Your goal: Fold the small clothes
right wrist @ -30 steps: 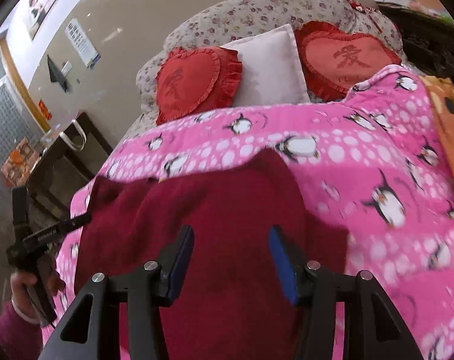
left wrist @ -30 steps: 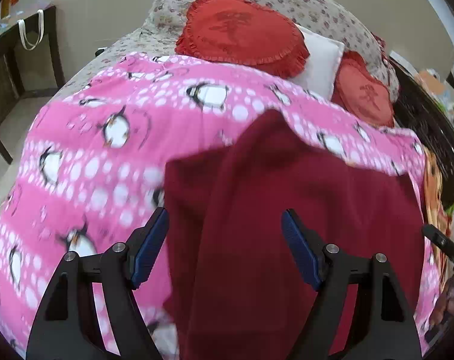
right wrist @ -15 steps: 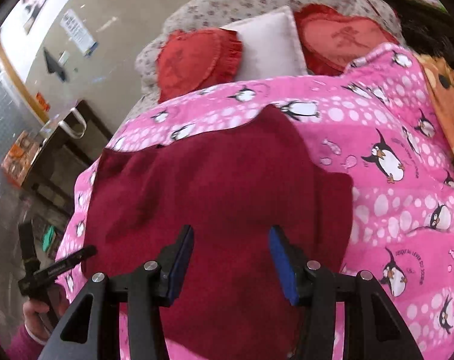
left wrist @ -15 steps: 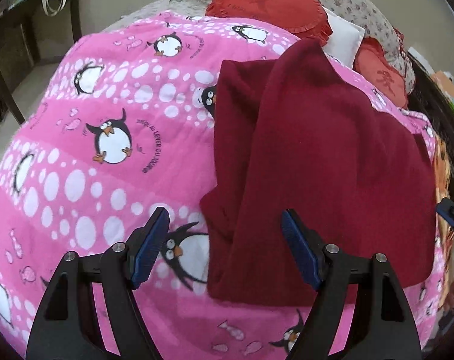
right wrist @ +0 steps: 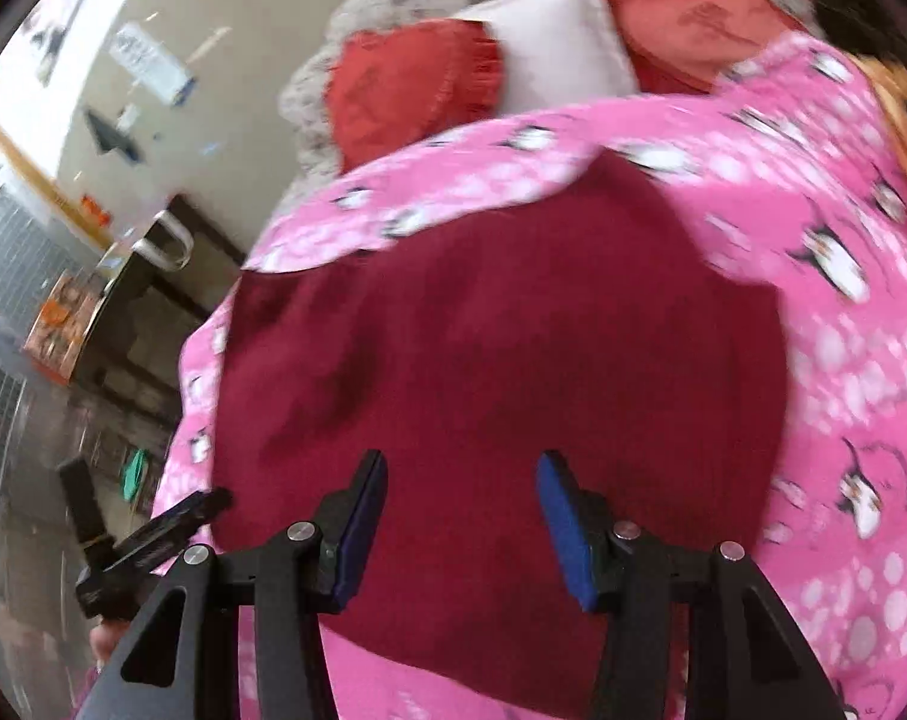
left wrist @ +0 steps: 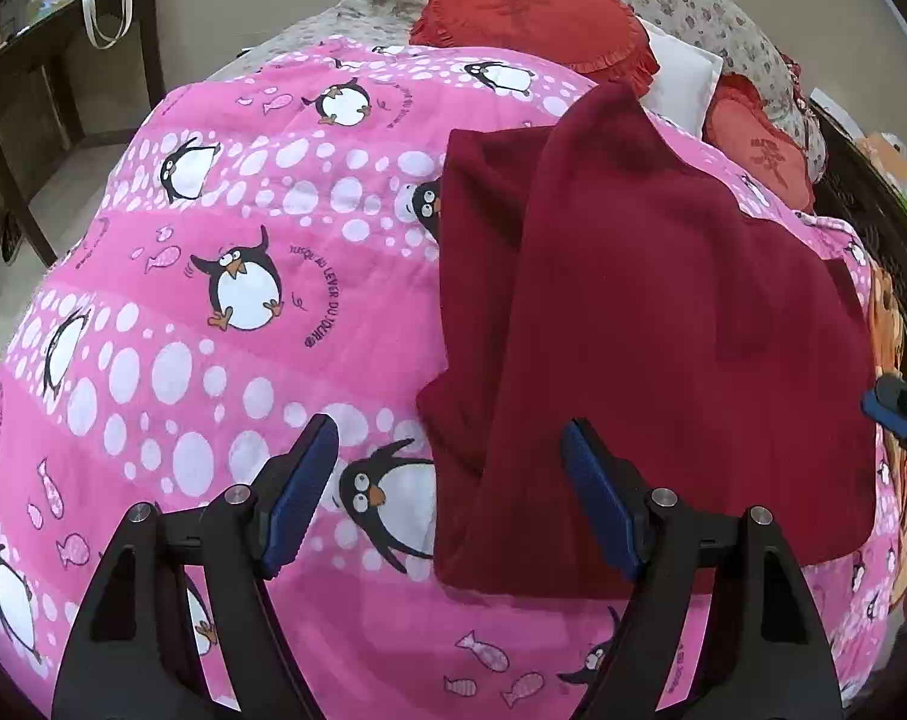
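Left wrist: maroon garment [left wrist: 663,312] beneath gaping left tool [left wrist: 450,492].

A dark red garment [left wrist: 663,312] of soft, plain cloth lies flat on the bed, folded over itself so one layer overlaps another along a long ridge, its lower edge near the bed's near edge.

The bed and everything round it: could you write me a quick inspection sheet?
Surface: pink penguin blanket covering the bed.
Job's things: dark red garment lying partly folded on the blanket.
Clutter: red heart cushions and a white pillow at the head.
Grippers: left tool open over the garment's edge; right tool open above the garment; neither holds anything.
Cables: nothing seen.
Surroundings: dark table beside the bed.
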Tool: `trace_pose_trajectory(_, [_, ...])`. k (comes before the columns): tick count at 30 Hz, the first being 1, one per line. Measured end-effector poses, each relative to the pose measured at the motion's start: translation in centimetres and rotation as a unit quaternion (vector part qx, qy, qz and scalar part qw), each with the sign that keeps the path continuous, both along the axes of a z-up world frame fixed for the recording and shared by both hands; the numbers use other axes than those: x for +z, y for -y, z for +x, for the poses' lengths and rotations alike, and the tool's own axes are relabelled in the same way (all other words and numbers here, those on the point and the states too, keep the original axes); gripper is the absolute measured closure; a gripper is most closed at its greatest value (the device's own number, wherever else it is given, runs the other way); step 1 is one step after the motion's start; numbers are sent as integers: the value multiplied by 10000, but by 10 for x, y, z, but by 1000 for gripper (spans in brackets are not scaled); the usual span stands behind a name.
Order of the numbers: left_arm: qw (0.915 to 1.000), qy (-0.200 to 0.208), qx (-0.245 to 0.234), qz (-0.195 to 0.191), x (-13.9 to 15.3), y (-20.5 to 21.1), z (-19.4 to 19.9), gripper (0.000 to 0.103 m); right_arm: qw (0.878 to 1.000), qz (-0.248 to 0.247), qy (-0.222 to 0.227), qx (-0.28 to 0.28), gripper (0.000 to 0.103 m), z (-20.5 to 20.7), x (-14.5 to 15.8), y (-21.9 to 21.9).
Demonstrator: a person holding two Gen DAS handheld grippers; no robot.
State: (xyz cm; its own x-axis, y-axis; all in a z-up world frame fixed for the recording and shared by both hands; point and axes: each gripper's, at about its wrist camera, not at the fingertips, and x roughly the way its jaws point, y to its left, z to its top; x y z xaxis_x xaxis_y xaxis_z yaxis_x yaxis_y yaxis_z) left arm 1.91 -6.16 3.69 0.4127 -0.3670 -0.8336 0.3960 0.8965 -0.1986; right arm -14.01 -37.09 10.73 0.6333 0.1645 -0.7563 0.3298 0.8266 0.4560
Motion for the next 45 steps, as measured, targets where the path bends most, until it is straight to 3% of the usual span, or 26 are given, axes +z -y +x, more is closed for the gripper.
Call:
trace_pose_trajectory(4, [9999,-97,41,-70,-3,-2,5,25,9985,18,111,537,53,38,8,-40])
trace_pose_trajectory(10, [9998,-159,-9,-77,-7,1,9,25,9883,-666,258,1347,58,113,11,-116])
trace_pose_trajectory(13, [9997,-209,-24,-111,-10,1,11,25,9848,-699,287,1561,58,144,8,-135])
trace_pose_trajectory(17, [9994,-264,-19,-205,-12,1,14,25,9828,-824,233,1635,58,178,1,-146])
trace_pose_trajectory(24, [9992,-265,-38,-304,-13,2,17,25,9903,-27,72,1389,56,222,-14,-140])
trace_pose_trajectory(27, [9992,-238,-54,-319,-13,4,17,25,9892,-344,-222,1405,54,240,-21,-151])
trace_pose_trajectory(28, [9992,-240,-63,-325,-13,4,18,25,9877,-551,-282,1434,55,244,-24,-155])
trace_pose_trajectory(31, [9987,-298,-99,-392,-12,1,20,25,9833,-1099,-301,1416,82,247,-27,-160])
trace_pose_trajectory(32, [9985,-312,-99,-436,-10,-1,21,25,9835,-1090,-250,1421,93,247,-26,-158])
trace_pose_trajectory(33, [9984,-291,-87,-468,-8,-2,23,25,9847,-941,-197,1450,95,246,-25,-154])
trace_pose_trajectory(39, [9973,-62,78,-725,8,-13,29,25,9844,-856,-150,1528,96,252,-22,-157])
trace_pose_trajectory(45, [9982,-227,-5,-559,-2,0,31,25,9844,-717,-95,1602,96,254,-34,-156])
